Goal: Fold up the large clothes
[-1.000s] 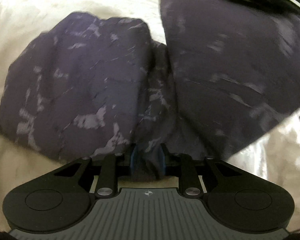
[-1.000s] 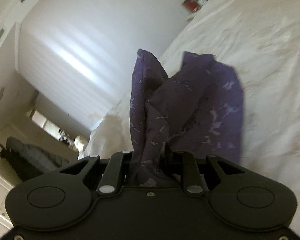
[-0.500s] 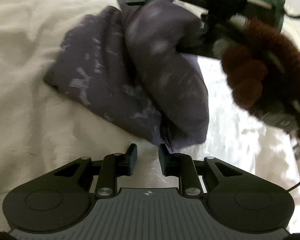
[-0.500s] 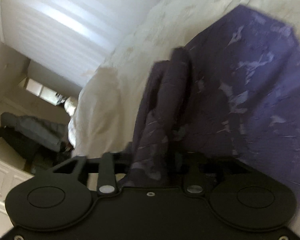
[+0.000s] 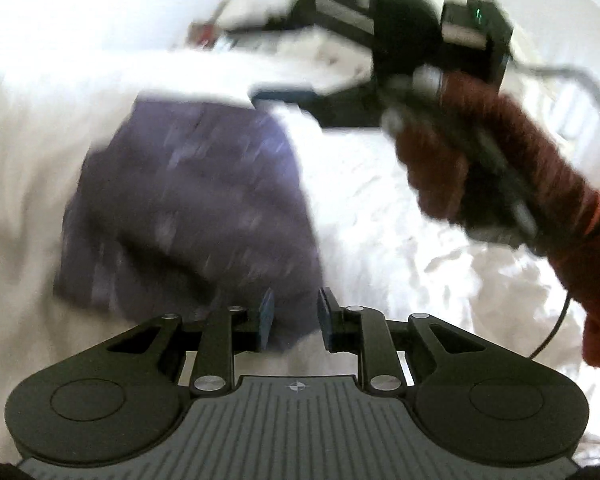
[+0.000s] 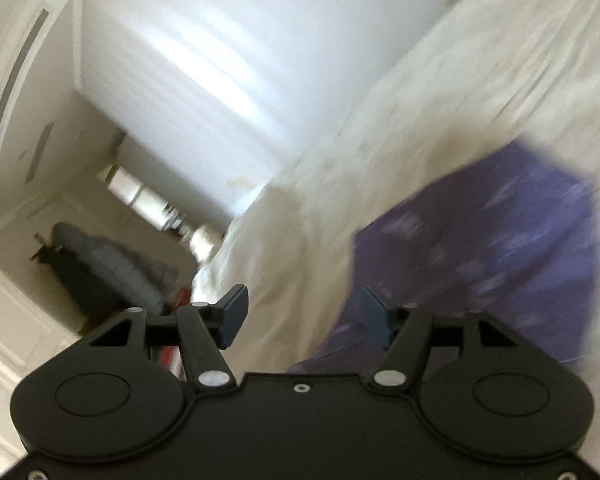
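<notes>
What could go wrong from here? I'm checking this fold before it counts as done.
1. Both the left gripper and the right gripper are open, so nothing holds the purple garment; its layers could slide or spring apart.
2. The white bedding under it is soft and rumpled, so the bundle may settle unevenly.
3. The left gripper sits at the garment's near edge and could snag it.

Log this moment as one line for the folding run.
left gripper: open, over garment edge | right gripper: open, empty | purple garment: folded bundle on white bedding | image: motion-blurred
</notes>
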